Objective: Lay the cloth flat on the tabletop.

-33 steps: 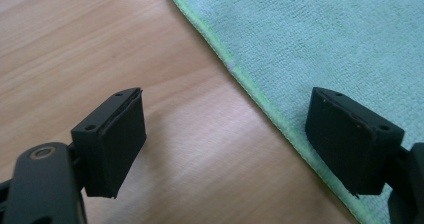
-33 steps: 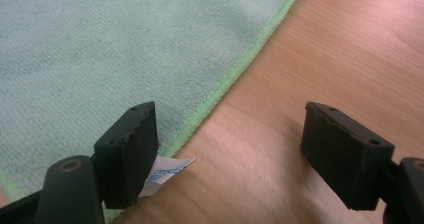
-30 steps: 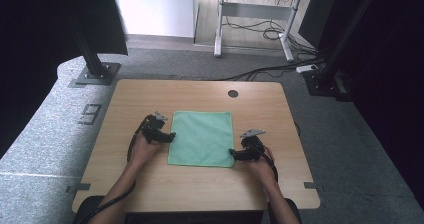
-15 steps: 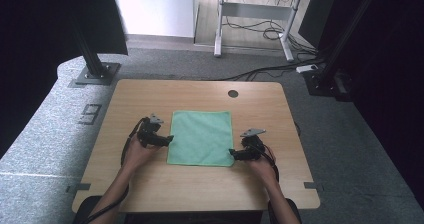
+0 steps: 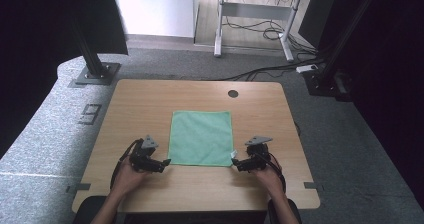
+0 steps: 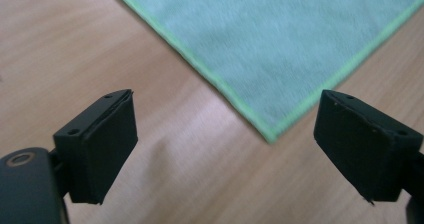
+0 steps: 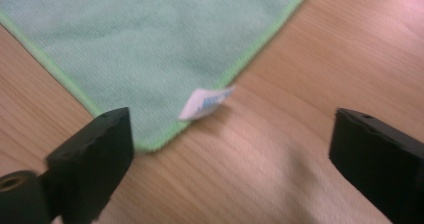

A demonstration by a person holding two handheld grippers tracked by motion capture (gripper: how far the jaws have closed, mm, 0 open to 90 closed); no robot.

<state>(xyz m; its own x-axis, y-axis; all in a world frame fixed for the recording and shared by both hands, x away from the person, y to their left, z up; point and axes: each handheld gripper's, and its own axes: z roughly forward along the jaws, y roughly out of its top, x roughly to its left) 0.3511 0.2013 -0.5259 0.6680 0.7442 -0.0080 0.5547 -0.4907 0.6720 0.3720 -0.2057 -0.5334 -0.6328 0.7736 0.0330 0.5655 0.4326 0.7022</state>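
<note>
Thin, limp green cloth [image 5: 201,138] lies flat on worktop [image 5: 150,99], best pinched at near corners, where left hand-held gripper [image 5: 162,163] and right hand-held gripper [image 5: 235,162], jaws just opening, gape empty.

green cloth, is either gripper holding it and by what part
Nothing is held: the left gripper and right gripper stand open at the green cloth's near corners.

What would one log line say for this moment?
cloth: flat on table | left gripper: open at near-left corner | right gripper: open at near-right corner
</note>
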